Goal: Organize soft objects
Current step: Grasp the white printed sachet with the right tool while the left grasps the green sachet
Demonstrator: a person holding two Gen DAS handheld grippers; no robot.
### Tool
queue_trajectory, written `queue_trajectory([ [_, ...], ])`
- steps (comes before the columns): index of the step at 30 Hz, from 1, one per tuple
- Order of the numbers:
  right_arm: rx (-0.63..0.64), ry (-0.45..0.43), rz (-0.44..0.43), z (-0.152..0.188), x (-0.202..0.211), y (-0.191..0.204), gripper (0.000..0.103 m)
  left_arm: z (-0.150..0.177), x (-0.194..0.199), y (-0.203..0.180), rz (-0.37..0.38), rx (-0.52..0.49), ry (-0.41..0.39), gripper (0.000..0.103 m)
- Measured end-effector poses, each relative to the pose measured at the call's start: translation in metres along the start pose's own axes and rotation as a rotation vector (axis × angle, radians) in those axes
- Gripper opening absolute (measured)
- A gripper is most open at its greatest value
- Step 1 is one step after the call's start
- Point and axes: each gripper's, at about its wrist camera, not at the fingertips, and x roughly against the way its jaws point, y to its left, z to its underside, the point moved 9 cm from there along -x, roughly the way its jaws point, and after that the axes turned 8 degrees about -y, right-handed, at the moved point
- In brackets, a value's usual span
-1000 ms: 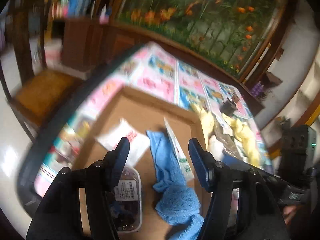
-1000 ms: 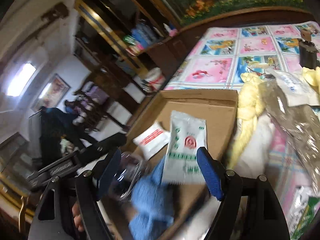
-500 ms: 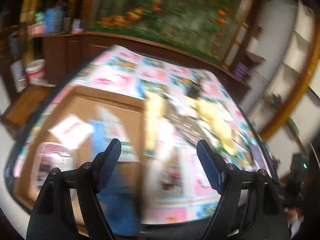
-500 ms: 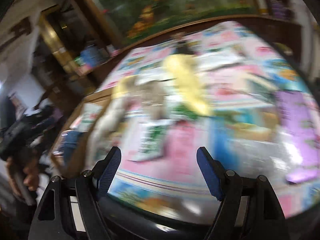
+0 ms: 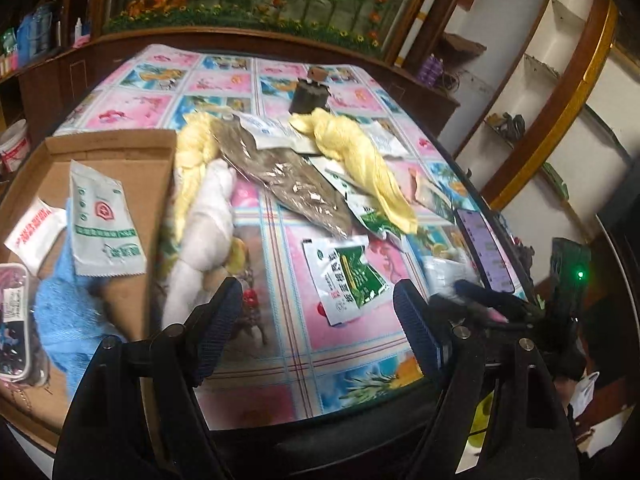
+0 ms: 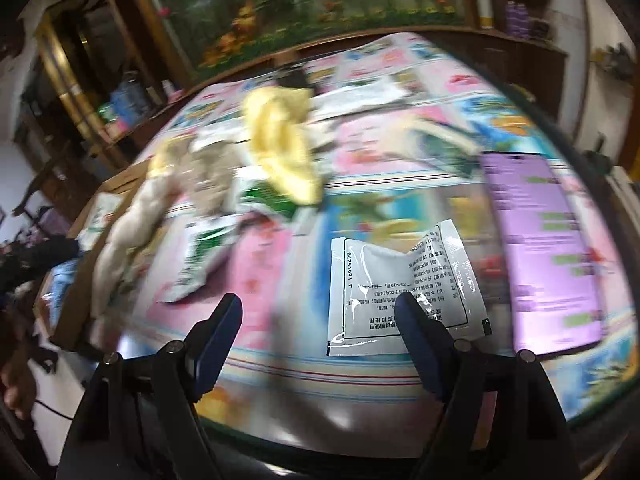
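phone (image 6: 546, 252), brown pouch (image 5: 280, 176) among sachets

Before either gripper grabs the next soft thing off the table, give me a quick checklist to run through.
1. Left gripper open, nothing between its fingers: ok.
2. Right gripper open and empty: ok.
3. Shallow brown cardboard box has bare floor left: ok.
4. White twisted cloth fully inside the box: not ok, it lies across the box edge.
5. Long yellow towel free to lift: not ok, it lies on sachets.
6. Right view sharp enough to aim: not ok, blurred.
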Motion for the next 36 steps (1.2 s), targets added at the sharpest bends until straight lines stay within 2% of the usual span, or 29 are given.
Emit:
queue_trajectory([
  [4,0.022,0.047,-0.159,0.007,-0.001,0.034,0.078,0.008,-0.013,-0.007,0.018,-0.009,0.055,0.079],
  [7,0.005,-0.016,-0.182,-0.006,0.015,0.033,0.078,0.011,-0.026,-0.016,0.04,-0.03,0.09,0.079],
  [10,0.008,-0.039,-0.125,-0.021,0.01,0.021,0.078,0.008,-0.033,-0.017,0.04,-0.028,0.09,0.079],
  [13,-0.018,-0.017,-0.065,-0.028,-0.008,0.007,0.078,0.008,-0.032,-0.013,0.034,-0.015,0.087,0.079],
  [17,-0.058,0.065,-0.007,-0.021,-0.032,0.0,0.077,0.012,-0.027,-0.005,0.02,0.001,0.088,0.079],
  [18,-0.033,0.055,0.014,-0.02,-0.031,0.003,0.076,0.013,-0.027,-0.003,0.019,0.005,0.092,0.079],
  [19,-0.011,0.063,0.028,-0.017,-0.029,0.006,0.074,0.015,-0.027,-0.002,0.018,0.01,0.098,0.079],
  [21,0.018,0.064,0.048,-0.009,-0.026,0.011,0.057,0.018,-0.029,-0.003,0.025,0.013,0.109,0.079],
  [23,0.057,0.059,0.08,-0.002,-0.021,0.013,0.053,0.02,-0.033,-0.005,0.026,0.004,0.117,0.079],
  [24,0.086,0.059,0.089,0.001,-0.018,0.015,0.036,0.02,-0.035,-0.008,0.025,0.0,0.123,0.079],
  [26,0.093,0.051,0.115,0.003,-0.015,0.01,0.022,0.019,-0.041,-0.015,0.04,-0.011,0.132,0.079],
  [27,0.081,0.055,0.096,0.004,-0.014,0.009,0.014,0.019,-0.047,-0.018,0.041,-0.017,0.146,0.079],
  [31,0.02,0.058,0.042,0.004,-0.009,0.0,0.009,0.019,-0.069,-0.033,0.035,-0.063,0.19,0.079],
  [36,-0.044,0.031,0.042,0.007,-0.001,-0.01,0.009,0.023,-0.098,-0.045,0.01,-0.12,0.235,0.079],
])
